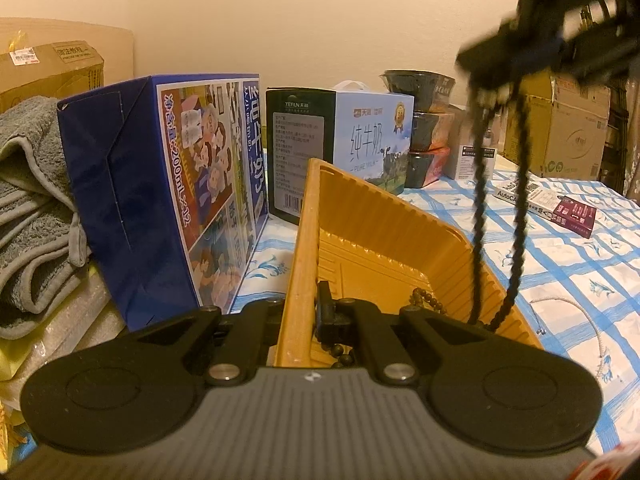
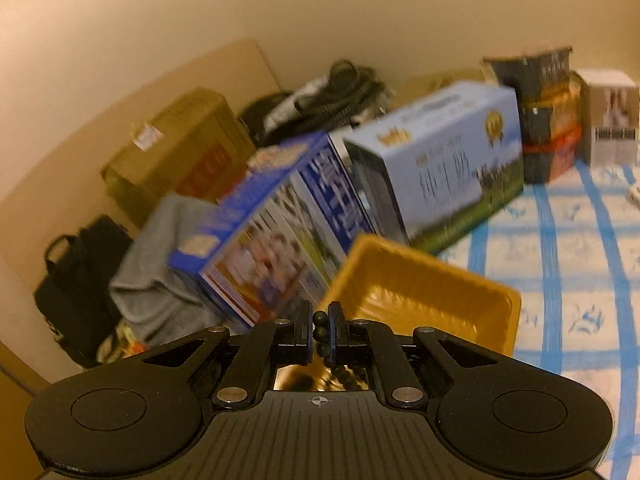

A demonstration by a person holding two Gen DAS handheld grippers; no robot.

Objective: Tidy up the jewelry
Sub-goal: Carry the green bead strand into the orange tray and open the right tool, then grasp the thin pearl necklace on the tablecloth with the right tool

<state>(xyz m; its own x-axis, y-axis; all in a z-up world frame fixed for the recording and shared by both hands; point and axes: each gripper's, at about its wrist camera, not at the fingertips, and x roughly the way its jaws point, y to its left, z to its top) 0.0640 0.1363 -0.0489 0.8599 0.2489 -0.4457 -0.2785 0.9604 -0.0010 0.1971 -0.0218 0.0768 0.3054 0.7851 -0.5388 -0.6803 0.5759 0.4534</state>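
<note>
Up close in the left wrist view, the left hand-held gripper (image 1: 310, 312) is clenched on the near wall of the yellow tray (image 1: 384, 232), one finger outside and one inside. Small brown beads (image 1: 428, 300) lie in the tray just ahead of it, and a dark bead necklace (image 1: 480, 184) hangs from above right, its loop reaching down to the tray's right wall. A white bracelet (image 1: 592, 320) lies on the checked worktop (image 1: 560, 248) right of the tray. From the right wrist view, the right hand-held gripper (image 2: 320, 330) pinches the necklace's dark beads between its fingers, above the tray, with a blue milk carton (image 2: 280, 220) ahead to its left.
</note>
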